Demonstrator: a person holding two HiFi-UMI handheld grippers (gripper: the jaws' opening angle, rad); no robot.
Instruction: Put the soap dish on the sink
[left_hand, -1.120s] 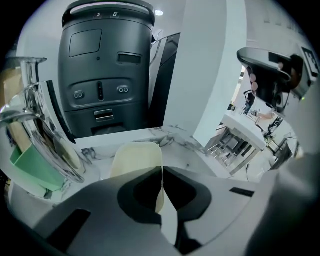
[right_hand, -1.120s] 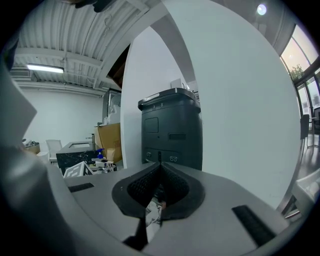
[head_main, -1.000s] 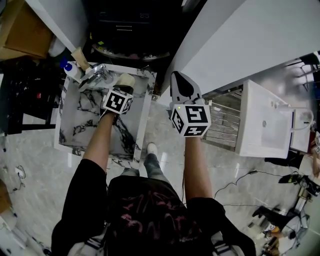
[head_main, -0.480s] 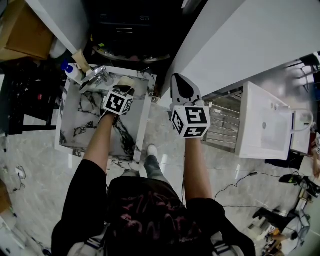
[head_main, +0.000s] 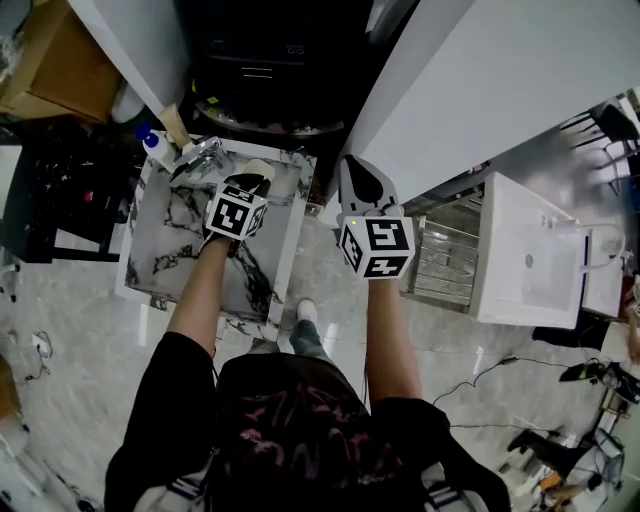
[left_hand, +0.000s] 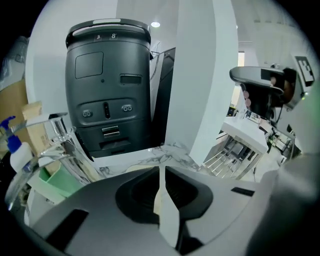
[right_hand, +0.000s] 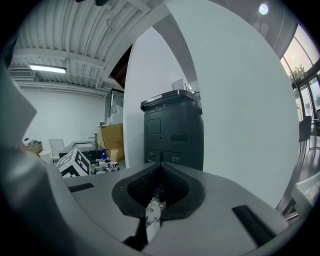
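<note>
The premises are presenting as a workshop or test hall rather than a home bathroom. A marble-patterned sink unit (head_main: 160, 240) is standing free on a polished floor (head_main: 70, 300) beside white partition panels (head_main: 480, 90). A corrugated ceiling (right_hand: 70, 30) with a strip light (right_hand: 47, 68) is running overhead. A cardboard box (head_main: 55, 65) is sitting nearby, cables (head_main: 478, 377) are trailing across the floor, and a large dark machine (left_hand: 107, 90) is standing behind the sink unit.

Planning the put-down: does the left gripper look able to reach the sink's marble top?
Likely yes: the left gripper, holding the soap dish, hangs over the sink, and the faucet stands clear to its left.
</note>
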